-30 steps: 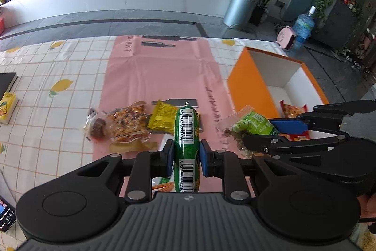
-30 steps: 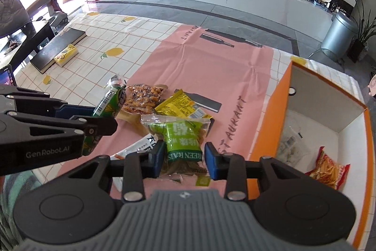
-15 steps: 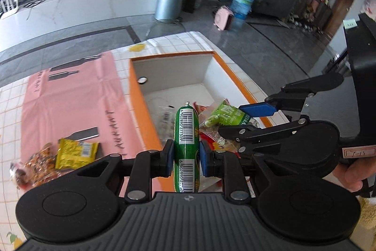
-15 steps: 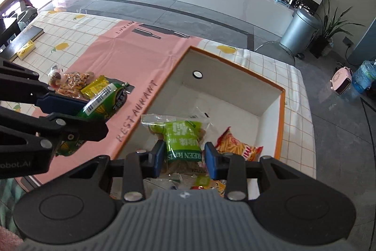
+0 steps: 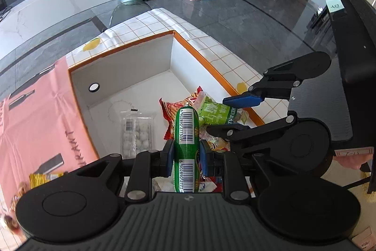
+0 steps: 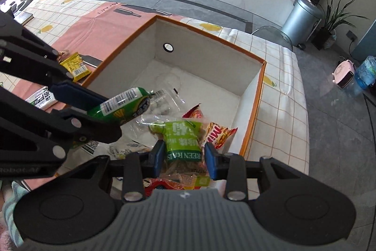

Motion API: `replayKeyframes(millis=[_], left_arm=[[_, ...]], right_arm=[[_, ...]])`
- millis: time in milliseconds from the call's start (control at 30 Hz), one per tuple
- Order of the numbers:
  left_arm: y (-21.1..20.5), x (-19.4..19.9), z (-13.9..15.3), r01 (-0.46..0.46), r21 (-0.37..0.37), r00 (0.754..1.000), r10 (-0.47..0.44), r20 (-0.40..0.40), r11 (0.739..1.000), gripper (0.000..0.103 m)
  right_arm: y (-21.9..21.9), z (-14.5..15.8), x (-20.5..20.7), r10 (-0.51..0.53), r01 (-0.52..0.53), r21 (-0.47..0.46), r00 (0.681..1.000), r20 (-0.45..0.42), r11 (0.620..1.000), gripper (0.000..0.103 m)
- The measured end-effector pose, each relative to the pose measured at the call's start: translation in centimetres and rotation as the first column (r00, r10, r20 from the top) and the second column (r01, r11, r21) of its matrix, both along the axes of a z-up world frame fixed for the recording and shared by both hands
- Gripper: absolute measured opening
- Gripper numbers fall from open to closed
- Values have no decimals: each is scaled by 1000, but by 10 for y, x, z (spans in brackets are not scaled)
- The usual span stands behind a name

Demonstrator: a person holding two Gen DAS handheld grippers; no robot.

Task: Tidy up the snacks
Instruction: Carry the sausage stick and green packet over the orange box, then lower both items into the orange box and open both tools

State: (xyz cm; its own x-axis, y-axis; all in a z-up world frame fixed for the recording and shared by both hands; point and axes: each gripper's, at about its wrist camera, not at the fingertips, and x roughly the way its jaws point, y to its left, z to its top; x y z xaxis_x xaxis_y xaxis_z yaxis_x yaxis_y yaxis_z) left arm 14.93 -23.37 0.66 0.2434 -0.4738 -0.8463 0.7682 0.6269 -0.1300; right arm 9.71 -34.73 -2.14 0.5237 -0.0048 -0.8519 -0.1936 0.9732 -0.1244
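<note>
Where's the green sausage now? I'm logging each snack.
Clamped in the left claw, the green sausage is above the orange box, beside the green raisin packet.

Bright daylight, strong fisheye bending in both views

Light is strong and even; the grey floor (image 5: 258, 15) shines with glare toward 1 o'clock, and a white window glow burns at 10 o'clock in the right wrist view. The box wall (image 6: 244, 107) at 3 o'clock is in soft shade. Edges curve heavily; the green raisin packet (image 6: 184, 142) looks slightly blurred.
</note>
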Motion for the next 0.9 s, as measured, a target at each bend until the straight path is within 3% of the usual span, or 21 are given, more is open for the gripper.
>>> replayKeyframes(millis=[400, 667, 900], left_arm=[[-37, 43, -36, 63, 159, 998, -66, 12, 985, 24], [-42, 52, -60, 176, 286, 980, -195, 39, 942, 24], [-42, 56, -76, 256, 336, 956, -289, 51, 907, 25]], right_arm=[[-15, -27, 34, 113, -113, 19, 993, -19, 993, 34], [-1, -49, 53, 257, -255, 26, 963, -80, 967, 34], [3, -61, 65, 304, -306, 6, 945, -122, 952, 34]])
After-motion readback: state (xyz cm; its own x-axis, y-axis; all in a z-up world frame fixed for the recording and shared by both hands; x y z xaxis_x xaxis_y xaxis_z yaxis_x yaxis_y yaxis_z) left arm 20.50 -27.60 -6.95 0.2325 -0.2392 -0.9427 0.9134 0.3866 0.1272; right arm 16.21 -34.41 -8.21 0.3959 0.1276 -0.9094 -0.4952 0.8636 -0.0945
